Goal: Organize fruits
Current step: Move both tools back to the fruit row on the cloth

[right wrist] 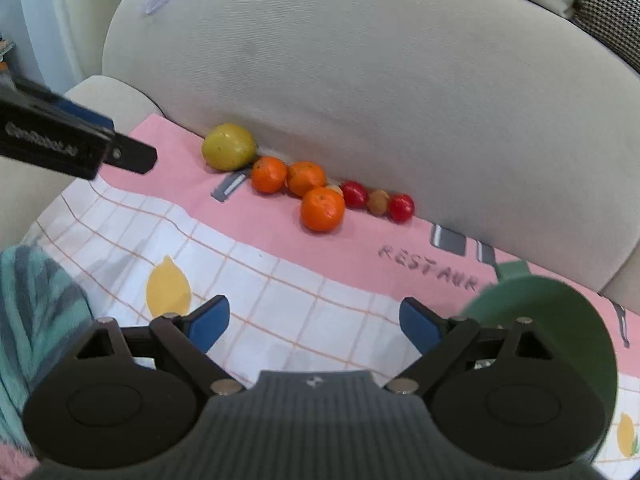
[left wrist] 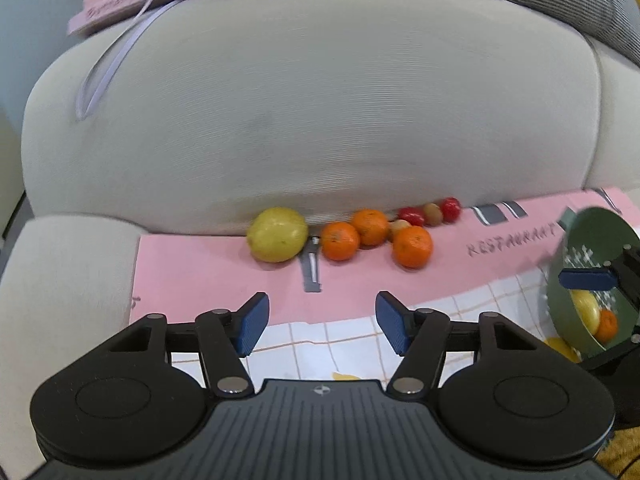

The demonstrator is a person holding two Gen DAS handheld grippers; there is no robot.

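A row of fruit lies on the pink edge of a cloth against the sofa back: a large yellow citrus [left wrist: 277, 234] [right wrist: 229, 146], three oranges [left wrist: 412, 247] [right wrist: 322, 209], two small red fruits [left wrist: 411, 216] [right wrist: 355, 194] and a brown kiwi [left wrist: 433, 213] [right wrist: 378, 201]. My left gripper [left wrist: 323, 324] hovers over the cloth just short of the row, open and empty. My right gripper [right wrist: 315, 329] is also open, with only cloth between its pads. A green bowl [left wrist: 580, 236] [right wrist: 552, 312] sits beside its right finger and holds a yellow fruit [left wrist: 586, 310] and an orange [left wrist: 606, 324].
The cloth [right wrist: 280, 292] is white-checked with lemon prints and a pink border. The beige sofa backrest [left wrist: 312, 92] rises right behind the fruit. A pink box with a ribbon [left wrist: 128, 4] lies on top of it. A teal striped fabric [right wrist: 36, 300] is at the left.
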